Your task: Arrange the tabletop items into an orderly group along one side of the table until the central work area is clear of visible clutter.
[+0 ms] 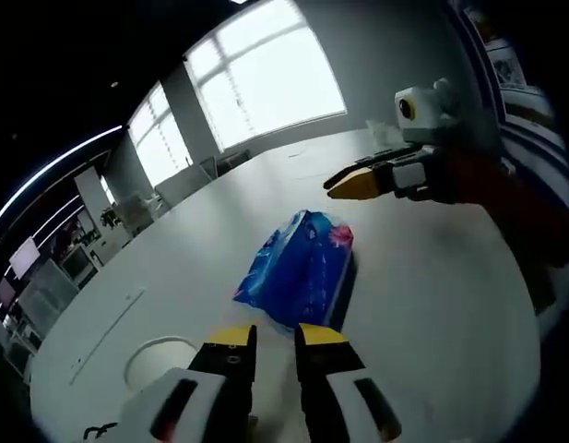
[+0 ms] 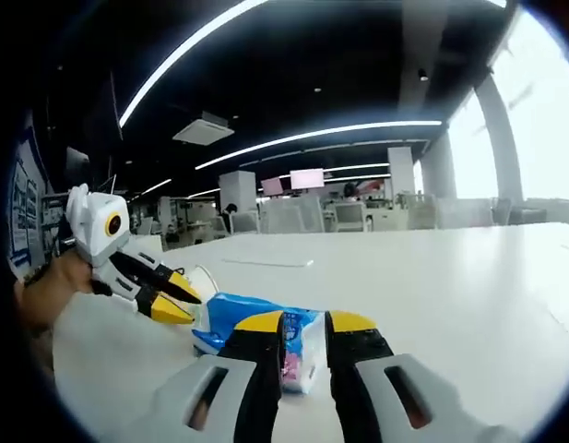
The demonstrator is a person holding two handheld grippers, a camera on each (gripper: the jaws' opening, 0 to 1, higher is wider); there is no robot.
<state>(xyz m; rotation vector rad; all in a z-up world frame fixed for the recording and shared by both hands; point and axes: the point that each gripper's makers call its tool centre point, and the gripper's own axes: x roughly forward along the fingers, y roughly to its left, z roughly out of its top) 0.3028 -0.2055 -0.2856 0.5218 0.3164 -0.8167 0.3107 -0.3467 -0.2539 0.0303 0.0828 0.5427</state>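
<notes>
The soft blue plastic packet with a pink patch (image 1: 301,266) lies on the white table (image 1: 432,305), dead ahead of the left gripper (image 1: 275,340), its long axis running away from the slightly parted, empty jaws. The right gripper (image 2: 304,325), also nearly closed on nothing, sits just short of the packet's other end, about equally near. Bare tabletop lies open all round, with a white round lid (image 1: 155,358) beside the left gripper.

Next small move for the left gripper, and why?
Probably ease the left gripper forward onto the blue packet: the packet lies mid-table just past its open, empty jaws. The right gripper also faces the packet, empty.
</notes>
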